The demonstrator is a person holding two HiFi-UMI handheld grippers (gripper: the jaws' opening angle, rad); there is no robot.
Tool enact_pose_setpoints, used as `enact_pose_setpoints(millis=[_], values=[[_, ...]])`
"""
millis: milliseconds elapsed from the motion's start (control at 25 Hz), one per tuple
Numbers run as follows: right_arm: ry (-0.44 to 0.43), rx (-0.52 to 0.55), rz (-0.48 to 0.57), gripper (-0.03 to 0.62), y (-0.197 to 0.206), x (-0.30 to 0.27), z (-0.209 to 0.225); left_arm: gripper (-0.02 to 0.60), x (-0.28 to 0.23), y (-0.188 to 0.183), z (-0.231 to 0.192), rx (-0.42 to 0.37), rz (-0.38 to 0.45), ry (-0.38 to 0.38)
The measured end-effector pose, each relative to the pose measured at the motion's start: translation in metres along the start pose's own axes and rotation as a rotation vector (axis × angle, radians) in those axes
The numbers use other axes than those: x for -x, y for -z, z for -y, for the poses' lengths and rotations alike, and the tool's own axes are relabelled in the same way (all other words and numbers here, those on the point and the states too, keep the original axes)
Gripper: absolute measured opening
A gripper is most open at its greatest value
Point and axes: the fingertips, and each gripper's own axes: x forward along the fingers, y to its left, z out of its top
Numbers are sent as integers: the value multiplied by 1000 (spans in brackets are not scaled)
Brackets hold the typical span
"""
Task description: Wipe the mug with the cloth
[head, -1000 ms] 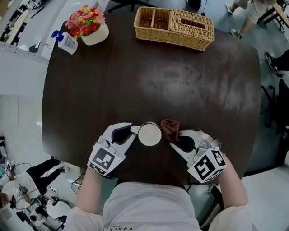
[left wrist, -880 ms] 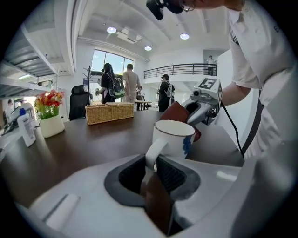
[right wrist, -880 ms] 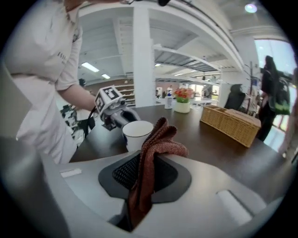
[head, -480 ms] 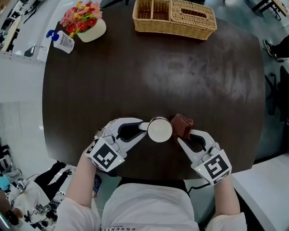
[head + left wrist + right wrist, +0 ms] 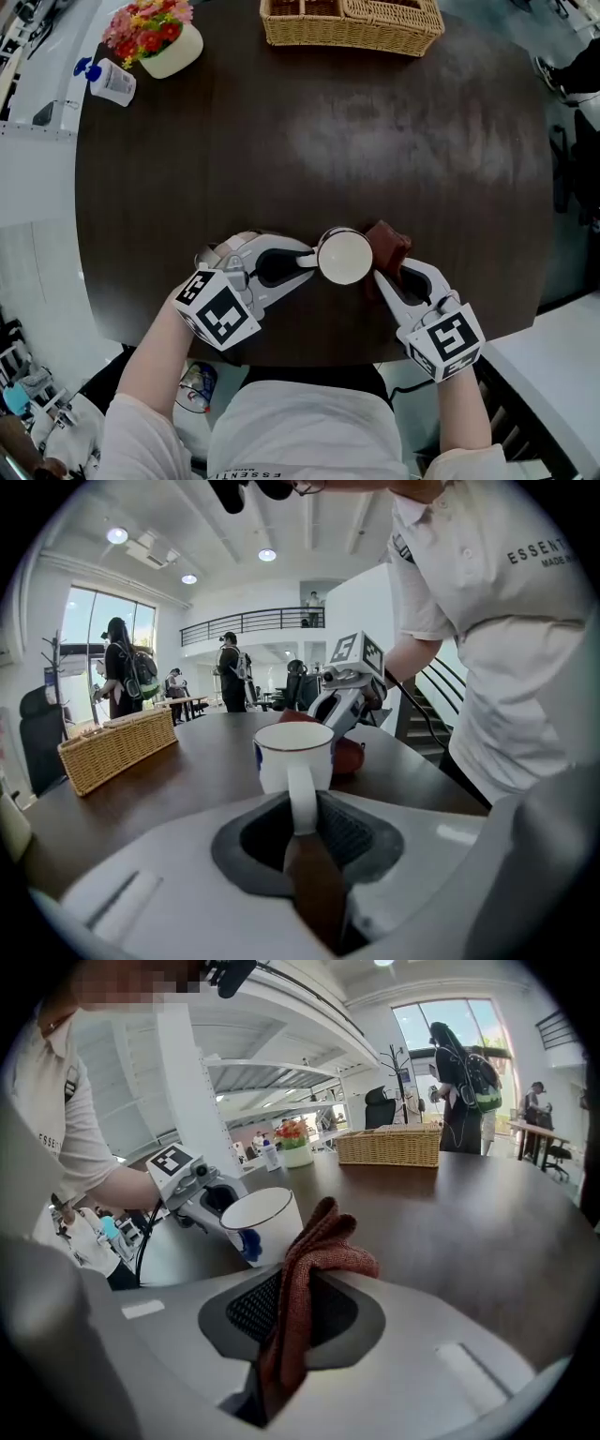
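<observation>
A white mug (image 5: 345, 256) with a blue mark is held just above the dark table near its front edge. My left gripper (image 5: 307, 262) is shut on the mug's handle (image 5: 302, 797), seen from behind in the left gripper view. A reddish-brown cloth (image 5: 387, 243) is pinched in my right gripper (image 5: 386, 275), which is shut on it. The cloth (image 5: 309, 1260) presses against the mug's (image 5: 261, 1222) right side. In the left gripper view the cloth (image 5: 349, 756) shows behind the mug (image 5: 293, 754).
A wicker basket (image 5: 352, 22) stands at the table's far edge. A white pot of flowers (image 5: 153, 36) and a small spray bottle (image 5: 104, 81) sit at the far left. The round dark table (image 5: 309, 141) ends close to my body.
Both grippers with mug and cloth have shifted a little to the right and farther onto the table. The cloth has stayed against the mug's right side.
</observation>
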Motion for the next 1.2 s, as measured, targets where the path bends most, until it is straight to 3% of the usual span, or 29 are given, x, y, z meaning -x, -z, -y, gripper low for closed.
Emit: enact_pose_setpoints(millis=[360,640,1000,1200], values=[[60,-6,-27,84,8,12,0,69,0,-8,3,129,111,-151],[80,-11,-32,84,8,21,4,66,5,-23,3,168,170,-178],[103,8,20,84,-15,26,24,66,24,-98,-13,44,269,-145],[28,-21,121,84,-43,11,32,66,34,-130,-16,-1,278,-145]])
